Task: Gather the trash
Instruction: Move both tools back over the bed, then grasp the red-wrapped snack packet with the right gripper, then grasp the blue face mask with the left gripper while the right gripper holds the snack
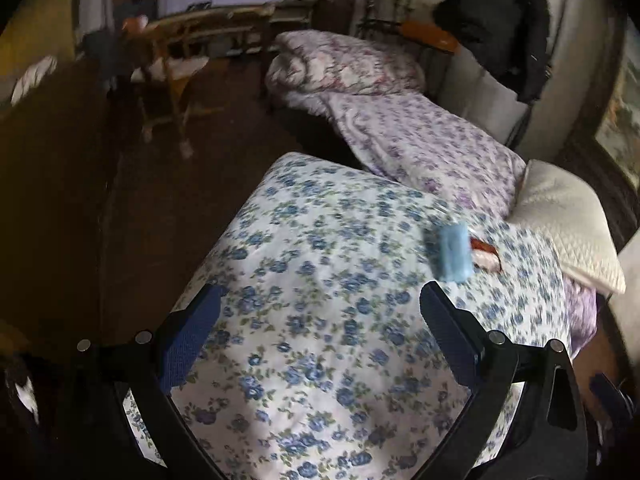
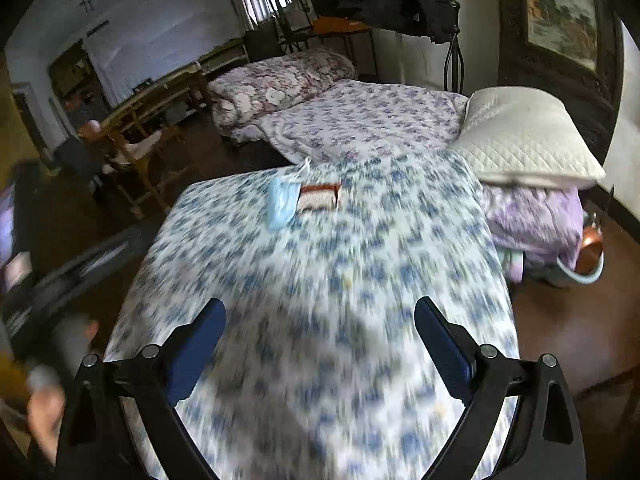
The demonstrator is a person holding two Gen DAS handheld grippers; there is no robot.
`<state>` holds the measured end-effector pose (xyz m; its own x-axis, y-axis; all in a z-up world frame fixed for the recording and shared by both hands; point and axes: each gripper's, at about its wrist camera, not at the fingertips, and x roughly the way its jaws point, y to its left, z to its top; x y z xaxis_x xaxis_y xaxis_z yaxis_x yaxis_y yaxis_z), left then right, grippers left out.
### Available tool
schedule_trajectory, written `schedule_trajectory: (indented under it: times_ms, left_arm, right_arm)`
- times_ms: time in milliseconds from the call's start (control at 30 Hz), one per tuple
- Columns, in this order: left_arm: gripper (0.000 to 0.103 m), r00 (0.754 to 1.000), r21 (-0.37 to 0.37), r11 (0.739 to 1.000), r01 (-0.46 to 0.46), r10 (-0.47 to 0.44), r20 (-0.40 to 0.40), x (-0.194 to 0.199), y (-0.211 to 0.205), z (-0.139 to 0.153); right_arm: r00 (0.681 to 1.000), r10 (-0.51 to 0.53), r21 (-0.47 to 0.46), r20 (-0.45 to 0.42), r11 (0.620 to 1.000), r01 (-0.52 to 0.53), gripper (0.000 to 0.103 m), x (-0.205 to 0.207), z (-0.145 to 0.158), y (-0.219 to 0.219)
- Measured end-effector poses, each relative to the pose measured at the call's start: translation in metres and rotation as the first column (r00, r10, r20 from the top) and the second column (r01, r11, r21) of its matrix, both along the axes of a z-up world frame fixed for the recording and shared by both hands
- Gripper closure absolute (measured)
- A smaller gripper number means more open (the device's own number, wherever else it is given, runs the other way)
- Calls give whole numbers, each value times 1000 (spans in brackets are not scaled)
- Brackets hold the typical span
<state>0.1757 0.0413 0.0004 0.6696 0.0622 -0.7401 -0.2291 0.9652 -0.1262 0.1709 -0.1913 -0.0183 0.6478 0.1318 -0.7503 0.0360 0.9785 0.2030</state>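
A light blue face mask lies on a bed with a blue-flowered cover. A red and white wrapper lies right beside it. In the right wrist view the mask and the wrapper lie side by side at the far end of the cover. My left gripper is open and empty above the cover, short of the mask. My right gripper is open and empty, well short of both items. The right wrist view is blurred.
A white quilted pillow lies at the bed's right. A purple-flowered blanket and a folded quilt lie beyond. A wooden chair stands on the dark floor to the left. A mug with a copper object sits at the right.
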Motion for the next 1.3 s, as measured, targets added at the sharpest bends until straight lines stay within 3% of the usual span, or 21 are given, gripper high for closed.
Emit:
schedule_trajectory:
  times_ms: [133, 267, 300, 533, 567, 600, 700, 833, 1100, 1300]
  left_arm:
    - [7, 999, -41, 999, -34, 35, 25, -1, 15, 6]
    - [7, 999, -30, 999, -25, 26, 42, 0, 14, 10]
    - [7, 999, -26, 999, -25, 26, 42, 3, 12, 9]
    - [7, 1000, -117, 993, -16, 17, 6, 14, 22, 0]
    - [7, 1000, -128, 992, -17, 18, 5, 15, 24, -1]
    - [7, 1000, -127, 992, -19, 20, 6, 16, 24, -1]
    - [7, 1000, -96, 995, -15, 16, 13, 17, 20, -1]
    - [7, 1000, -28, 1000, 2, -2, 10, 24, 10, -6]
    - [7, 981, -17, 984, 175, -176, -78, 85, -62, -37]
    - [7, 968, 57, 975, 217, -207, -140, 121, -112, -67]
  right_arm:
    - [993, -45, 87, -110, 995, 54, 13, 80, -23, -6]
    - [971, -82, 123, -227, 986, 112, 40, 136, -49, -11]
    - [963, -93, 118, -253, 985, 127, 42, 148, -55, -12]
    - [951, -78, 111, -298, 987, 115, 42, 180, -75, 2]
    - [951, -73, 105, -301, 988, 109, 45, 184, -77, 5]
    - [951, -73, 93, -300, 990, 105, 56, 185, -79, 8]
    - [960, -89, 57, -266, 993, 107, 61, 178, -77, 11]
    - [970, -119, 48, -211, 990, 132, 61, 137, -57, -1]
    - [976, -156, 151, -155, 972, 179, 60, 7, -35, -24]
    - [980, -117, 133, -160, 981, 139, 60, -2, -53, -18]
